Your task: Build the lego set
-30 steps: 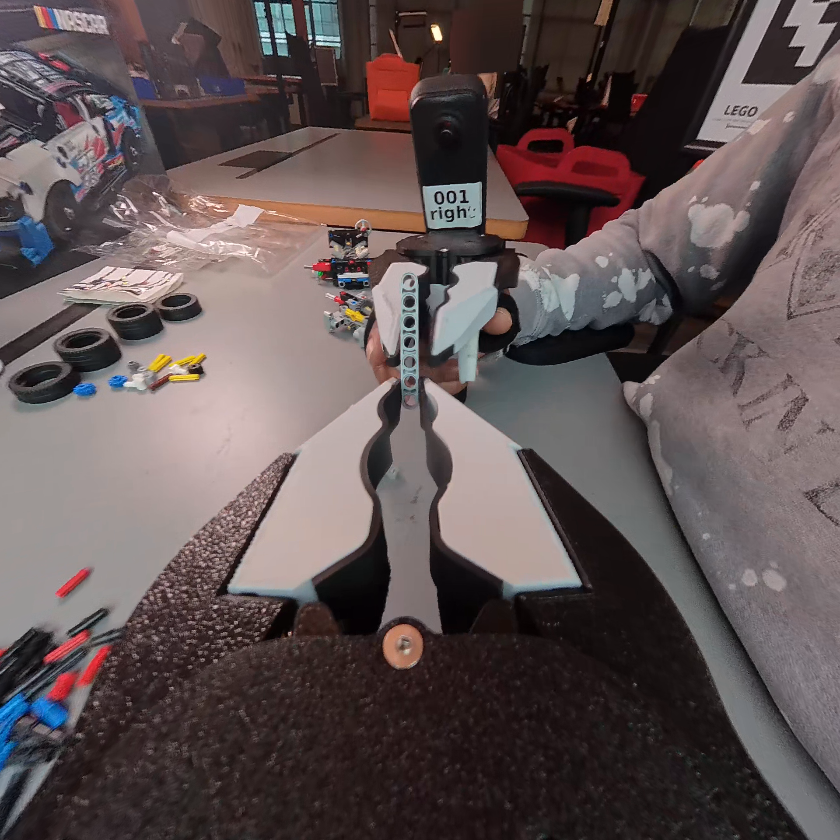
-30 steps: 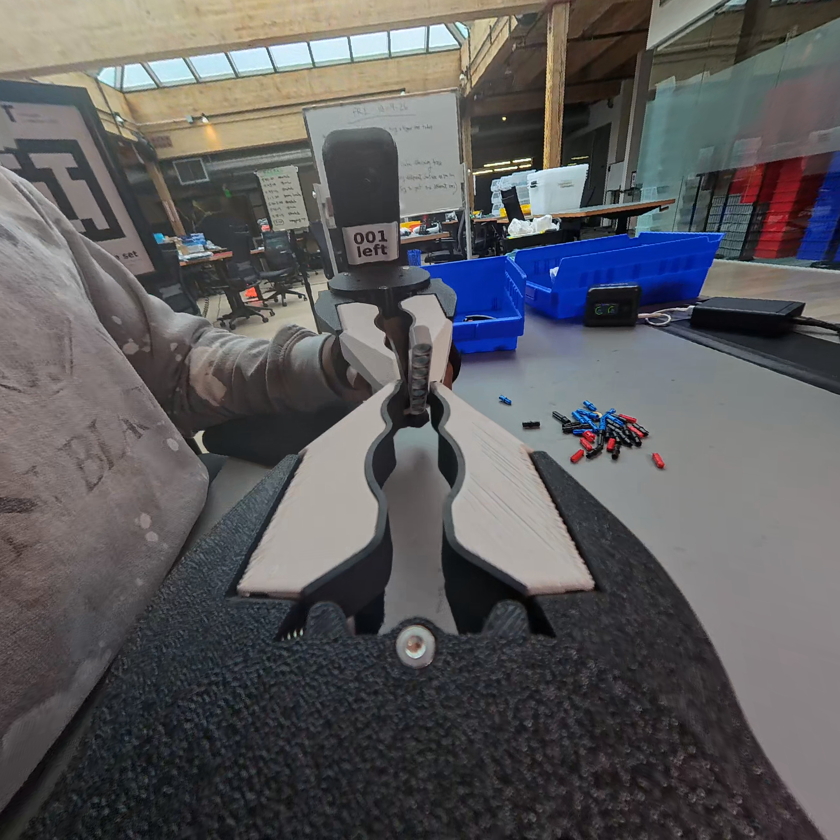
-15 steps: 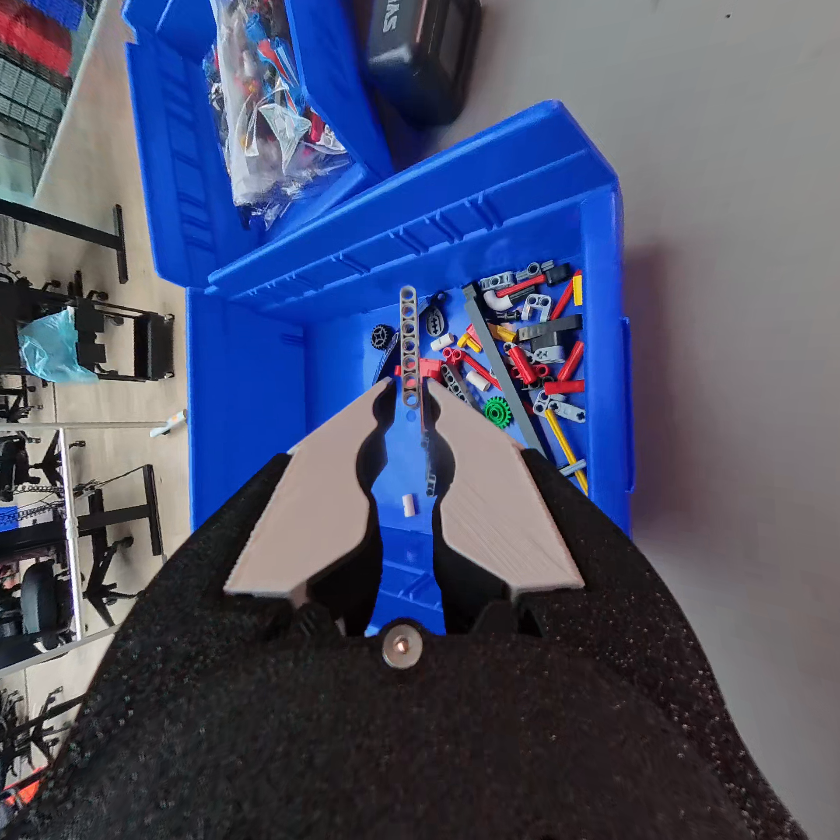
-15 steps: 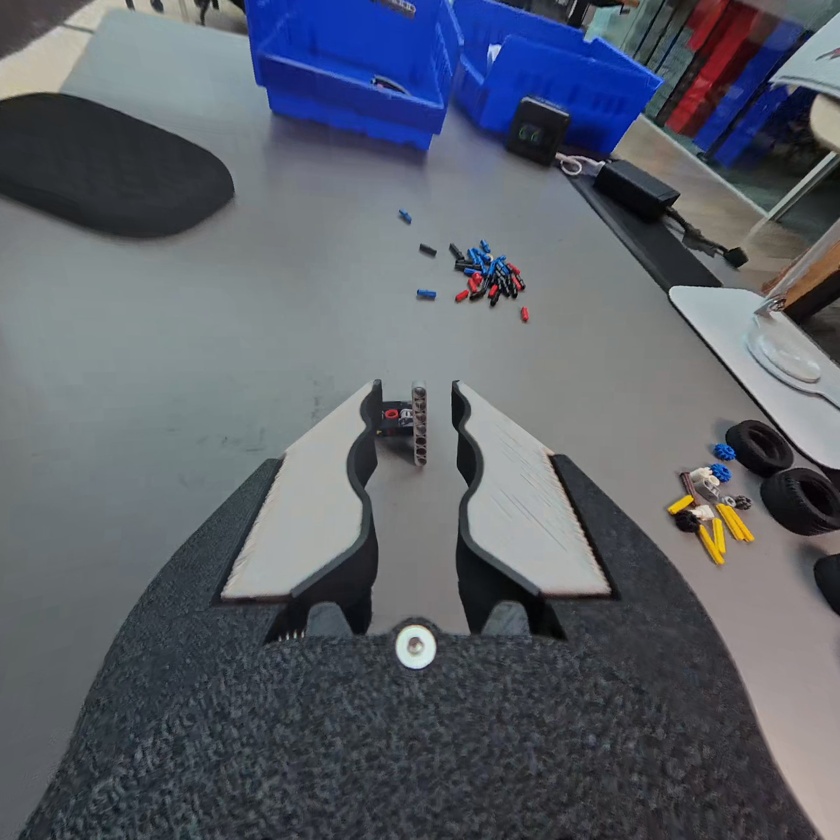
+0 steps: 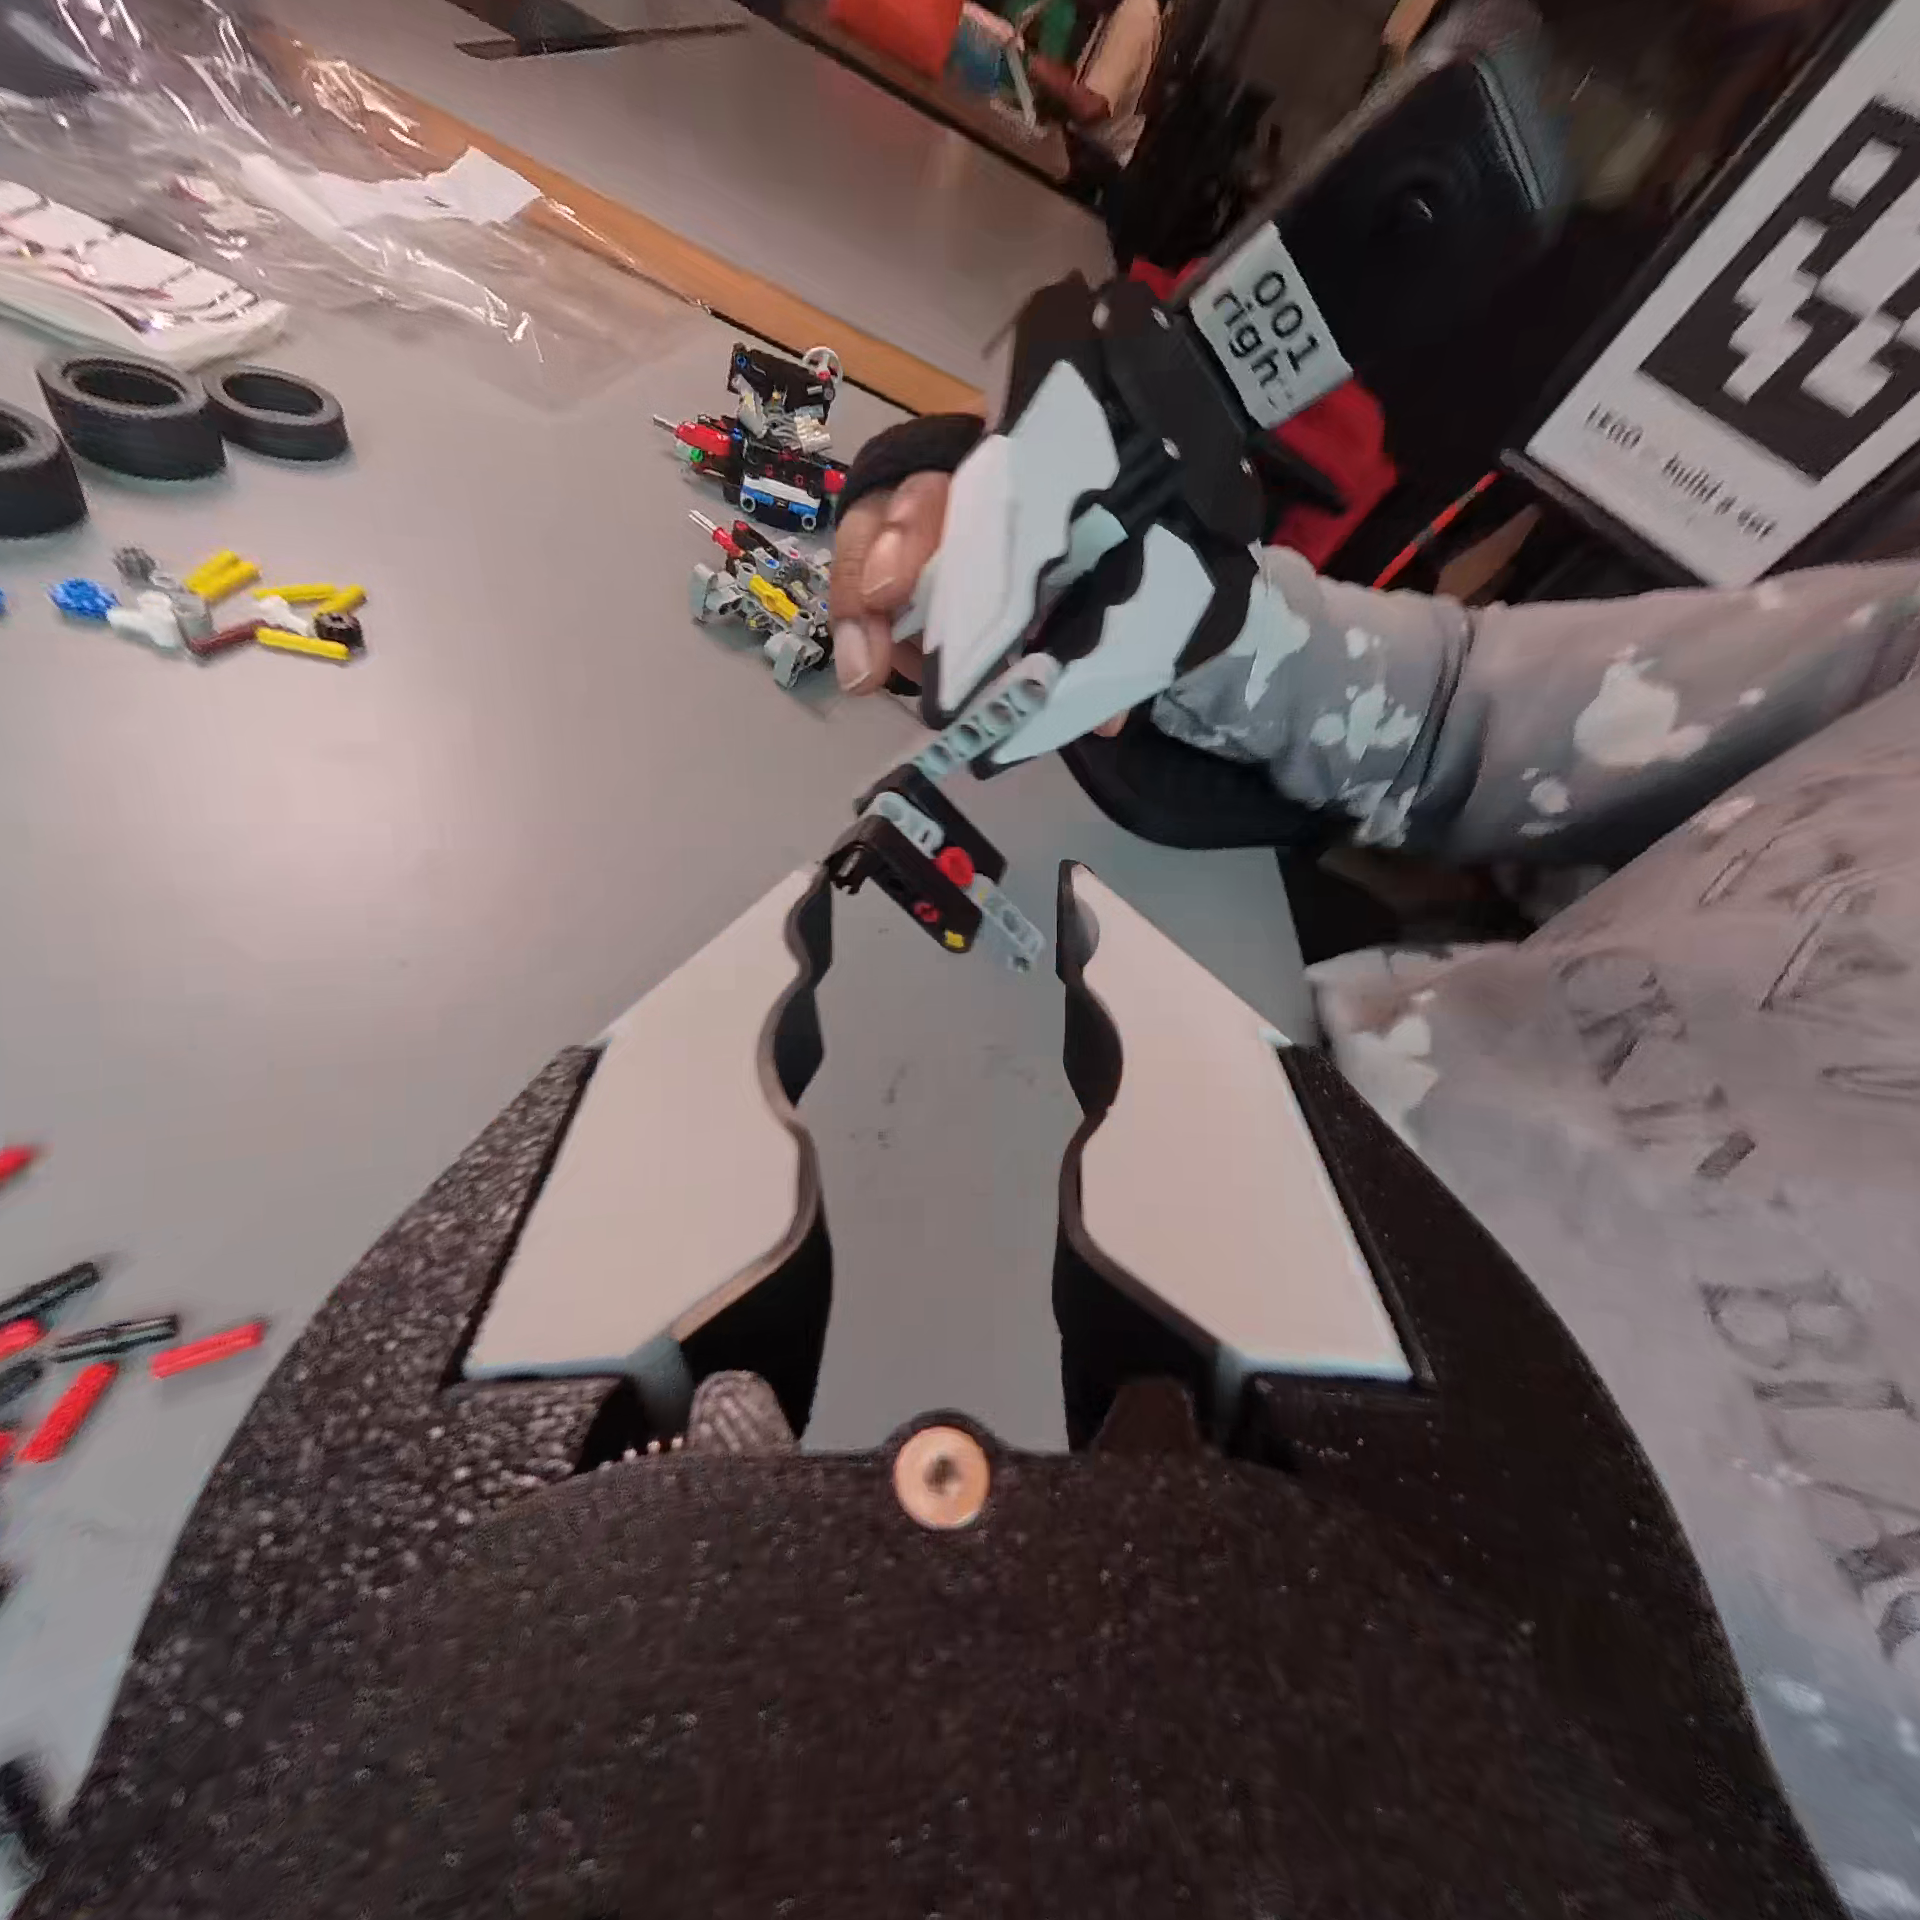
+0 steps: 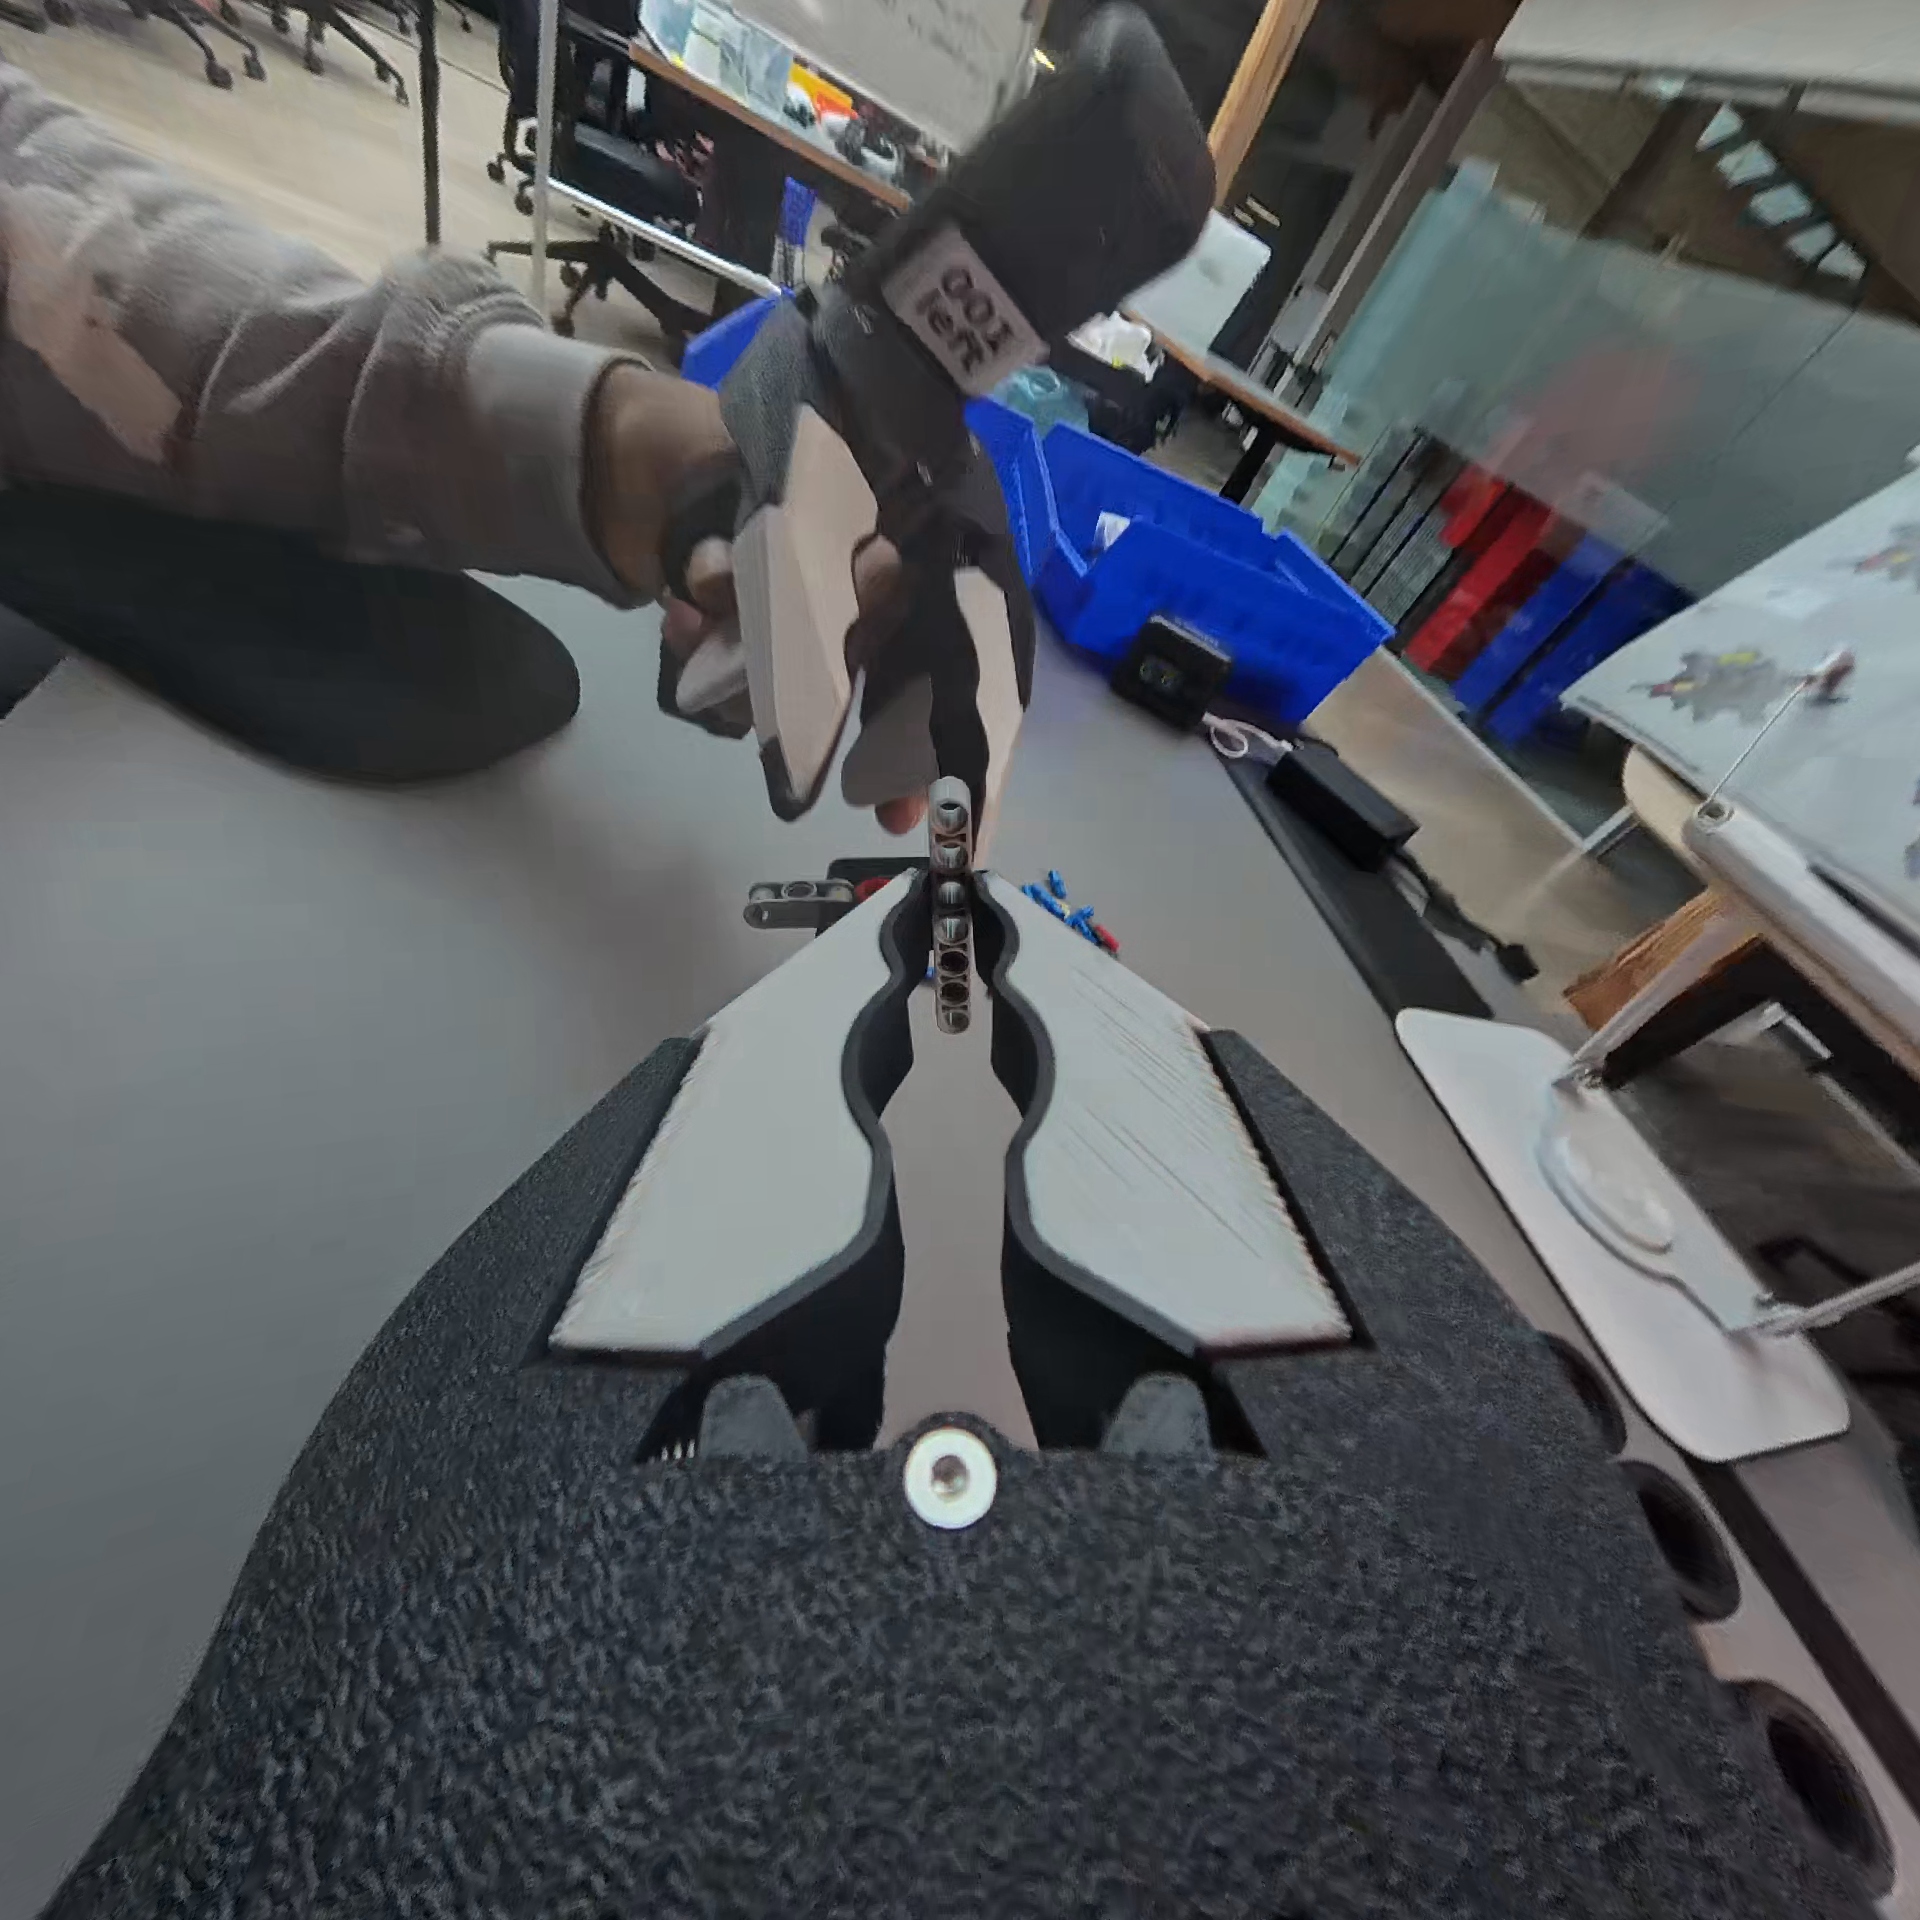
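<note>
So the right gripper (image 6: 951, 883) is clamped on a grey holed beam (image 6: 951, 914), pinched right at the fingertips. From the right wrist view the beam's long axis runs straight along the fingers, with its far end poking out past the tips and the rest lying back in the gap between them. In the left wrist view that same beam slants down and to the left out of the right gripper, aimed at a small black and grey assembly (image 5: 930, 883) with red and yellow pins on its face.

That assembly sits low over the grey table (image 5: 416, 831), just ahead of the left gripper (image 5: 945, 883); whether it rests on the table or hangs off the beam, I can't tell. Its long axis runs diagonally, upper left to lower right, with a light grey end sticking out toward the right finger. The left gripper's fingers are spread apart, holding nothing, with the assembly in between the tips.

The hand (image 5: 883, 582) on the right gripper is tilted so the tool leans down toward the table.

Further back: two built sub-assemblies (image 5: 774, 499), black tyres (image 5: 187, 410), loose yellow and blue bits (image 5: 218, 608).
</note>
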Tool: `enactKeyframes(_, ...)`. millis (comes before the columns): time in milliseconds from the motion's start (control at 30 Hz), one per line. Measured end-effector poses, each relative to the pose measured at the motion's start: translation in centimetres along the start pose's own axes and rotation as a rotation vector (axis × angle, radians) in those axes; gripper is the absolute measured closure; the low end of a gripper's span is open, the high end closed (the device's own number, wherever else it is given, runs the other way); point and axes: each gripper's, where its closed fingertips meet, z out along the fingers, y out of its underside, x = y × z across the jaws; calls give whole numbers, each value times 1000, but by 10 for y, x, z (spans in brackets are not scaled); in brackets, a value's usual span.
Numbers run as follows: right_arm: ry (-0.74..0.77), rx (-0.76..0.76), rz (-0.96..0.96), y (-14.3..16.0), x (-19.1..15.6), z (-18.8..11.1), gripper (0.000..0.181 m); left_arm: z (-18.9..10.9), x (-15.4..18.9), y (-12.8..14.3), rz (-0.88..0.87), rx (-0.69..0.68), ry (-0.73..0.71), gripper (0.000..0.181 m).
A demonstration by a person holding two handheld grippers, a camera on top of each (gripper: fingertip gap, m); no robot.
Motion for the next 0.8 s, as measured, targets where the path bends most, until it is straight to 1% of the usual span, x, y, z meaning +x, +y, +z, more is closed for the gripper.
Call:
enactKeyframes(33,-8,27,-41,-8,-4,1,175,2,-2,-1,-69,34,27,145)
enactKeyframes(67,-17,47,-85,-14,-10,3,175,2,-2,-2,-111,77,56,146)
enactKeyframes(100,-16,64,-129,-17,-15,5,175,0,-2,-4,-129,126,77,151)
enactKeyframes(133,1,75,-169,-17,-19,7,175,-1,1,-1,-134,153,100,160)
enactKeyframes(200,0,93,-190,-15,-31,11,175,0,6,12,-155,129,136,159)
enactKeyframes(267,5,116,-190,-14,-40,11,175,1,12,20,-178,116,168,159)
enactKeyframes(333,24,125,-215,-16,-45,8,175,2,18,22,-186,103,192,157)
enactKeyframes(400,36,128,-241,-18,-49,6,175,7,23,25,-193,77,218,151)
enactKeyframes(500,39,131,-269,-22,-55,3,175,12,32,25,-216,69,276,156)
enactKeyframes(567,65,131,-265,-23,-52,1,174,8,32,21,-171,97,251,160)
enactKeyframes(600,83,117,-272,-22,-49,1,171,4,30,18,-154,115,235,166)
enactKeyframes(667,116,73,-312,-15,-43,1,161,-1,30,16,-143,120,233,167)
enactKeyframes(800,97,55,-345,-9,-49,4,169,-2,30,24,-126,84,213,167)
